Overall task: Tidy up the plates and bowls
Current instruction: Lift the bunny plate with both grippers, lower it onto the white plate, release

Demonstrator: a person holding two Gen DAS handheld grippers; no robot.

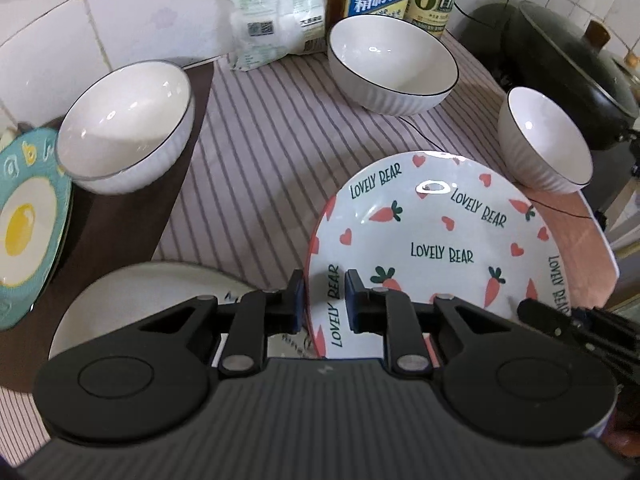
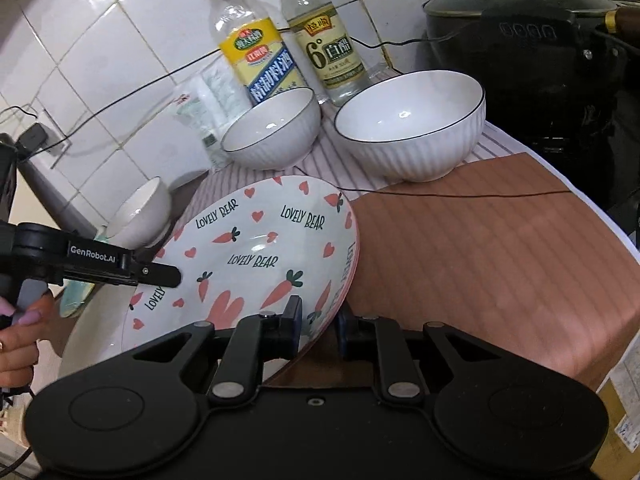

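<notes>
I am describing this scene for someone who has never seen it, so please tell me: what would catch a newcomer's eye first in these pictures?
First, the carrot-and-heart plate lettered LOVELY BEAR, lifted at a tilt in the foreground, with the left gripper and right gripper each shut on its rim. Next, the white ribbed bowls on the striped cloth behind it. Last, two labelled bottles against the tiled wall.
</notes>
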